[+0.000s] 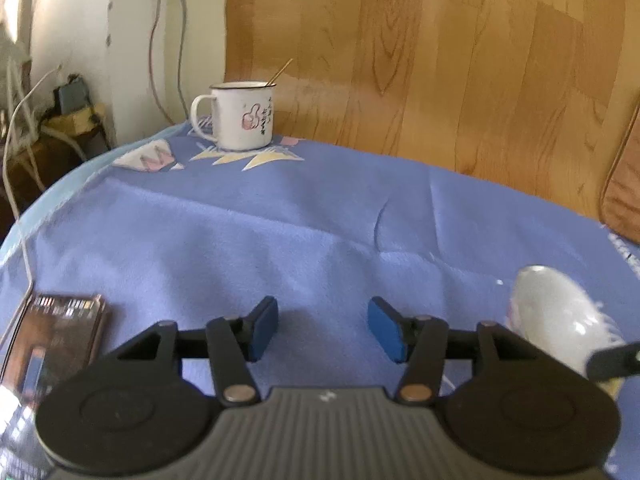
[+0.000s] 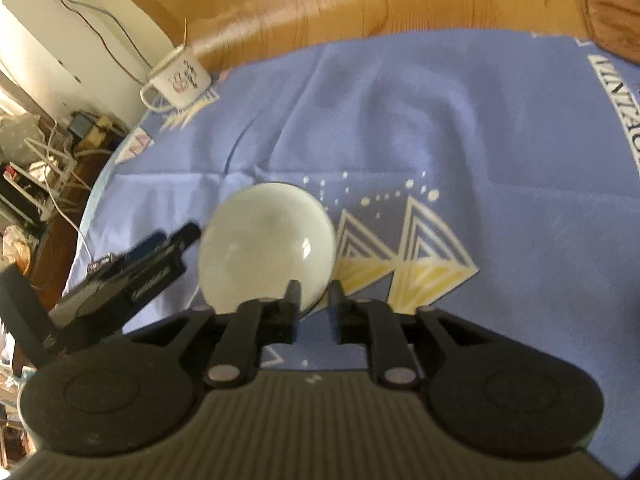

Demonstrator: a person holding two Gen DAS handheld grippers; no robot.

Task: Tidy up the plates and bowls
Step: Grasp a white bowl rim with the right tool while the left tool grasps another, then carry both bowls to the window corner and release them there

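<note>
A white bowl [image 2: 267, 246] is held by its near rim in my right gripper [image 2: 314, 294], whose jaws are shut on the rim; it hangs tilted above the blue cloth. The same bowl shows in the left wrist view [image 1: 560, 312] at the right edge, with a right fingertip [image 1: 612, 358] on it. My left gripper [image 1: 322, 328] is open and empty, low over the blue tablecloth [image 1: 280, 240], left of the bowl. In the right wrist view the left gripper [image 2: 160, 256] sits just left of the bowl.
A white enamel mug [image 1: 242, 116] with a stick in it stands at the far left of the table [image 2: 180, 78]. A phone [image 1: 52, 340] lies at the near left edge. A wooden wall [image 1: 440, 60] runs behind. Cables and clutter [image 2: 44, 152] lie beyond the table's left edge.
</note>
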